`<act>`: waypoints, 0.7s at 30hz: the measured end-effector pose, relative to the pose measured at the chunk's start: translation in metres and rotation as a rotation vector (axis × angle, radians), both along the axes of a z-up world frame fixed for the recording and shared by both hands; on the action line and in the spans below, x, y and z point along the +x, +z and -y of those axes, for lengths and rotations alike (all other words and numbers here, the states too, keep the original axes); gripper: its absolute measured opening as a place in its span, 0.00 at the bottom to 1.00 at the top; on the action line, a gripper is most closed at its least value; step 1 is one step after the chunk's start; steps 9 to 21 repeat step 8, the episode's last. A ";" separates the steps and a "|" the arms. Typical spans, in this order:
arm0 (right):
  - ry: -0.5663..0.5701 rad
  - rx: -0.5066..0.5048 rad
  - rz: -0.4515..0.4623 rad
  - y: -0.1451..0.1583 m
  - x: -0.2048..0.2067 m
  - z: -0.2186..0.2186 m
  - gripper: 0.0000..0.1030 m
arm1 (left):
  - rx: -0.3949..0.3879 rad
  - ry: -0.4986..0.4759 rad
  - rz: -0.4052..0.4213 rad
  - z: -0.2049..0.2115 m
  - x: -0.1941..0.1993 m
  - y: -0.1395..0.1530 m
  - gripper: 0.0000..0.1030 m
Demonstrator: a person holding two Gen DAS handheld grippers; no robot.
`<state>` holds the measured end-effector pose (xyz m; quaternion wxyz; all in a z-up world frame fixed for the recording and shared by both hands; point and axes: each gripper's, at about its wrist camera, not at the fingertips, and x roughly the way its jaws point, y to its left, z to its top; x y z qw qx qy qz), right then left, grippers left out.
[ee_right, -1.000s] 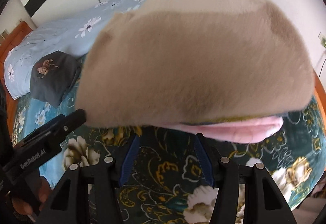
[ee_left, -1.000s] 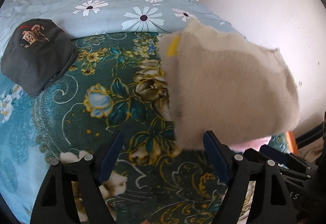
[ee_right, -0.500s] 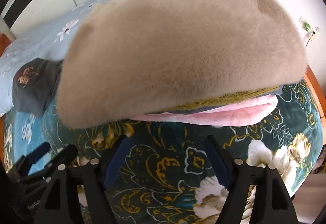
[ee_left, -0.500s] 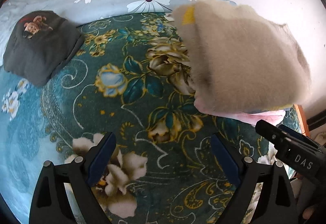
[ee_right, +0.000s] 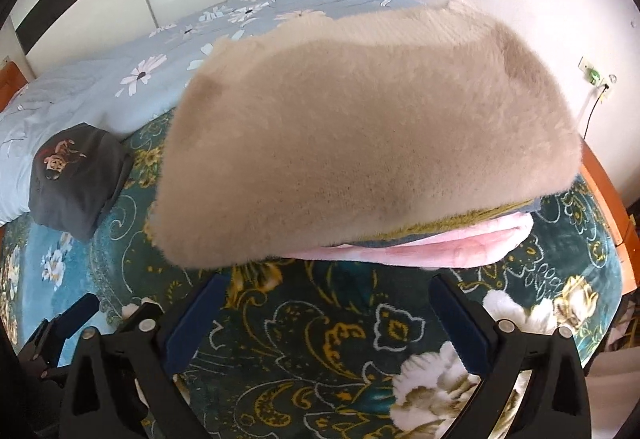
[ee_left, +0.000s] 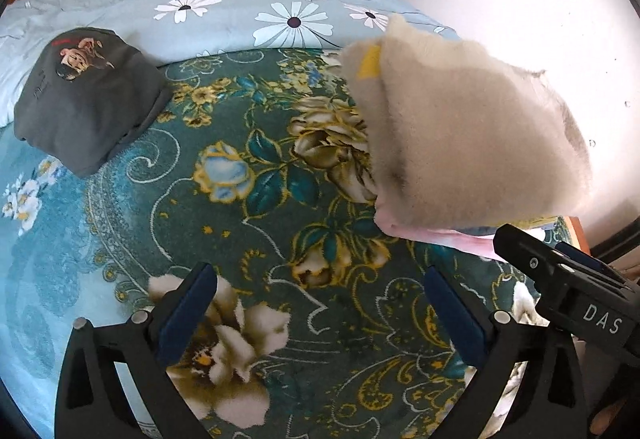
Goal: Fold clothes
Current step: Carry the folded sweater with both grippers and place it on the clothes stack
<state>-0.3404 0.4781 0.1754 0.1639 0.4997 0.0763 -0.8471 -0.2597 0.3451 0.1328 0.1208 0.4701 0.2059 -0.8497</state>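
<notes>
A folded beige fleece (ee_right: pixel 360 135) lay on top of a stack of folded clothes, with a pink garment (ee_right: pixel 440 243) at the bottom, on the green flowered blanket (ee_left: pixel 260 231) at the right side of the bed. The right gripper (ee_right: pixel 326 323) stood wide and empty just near of the stack. The left gripper (ee_left: pixel 320 315), also wide and empty, sat left of it. A folded dark shirt (ee_left: pixel 88 99) lay far left, well apart.

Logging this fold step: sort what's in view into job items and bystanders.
Job:
- beige fleece garment, folded on top of the stack
- pink folded garment under it
- dark grey folded shirt
- left gripper, right gripper, both open

Just there:
- floral blanket
- daisy duvet
</notes>
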 end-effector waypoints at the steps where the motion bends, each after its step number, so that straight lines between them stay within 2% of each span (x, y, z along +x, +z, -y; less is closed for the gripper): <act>1: 0.001 0.001 -0.003 0.001 0.001 0.000 1.00 | 0.001 0.000 0.001 0.000 -0.001 0.000 1.00; 21: -0.008 0.007 0.007 -0.002 0.000 -0.001 1.00 | 0.019 -0.005 0.005 0.000 -0.003 -0.003 1.00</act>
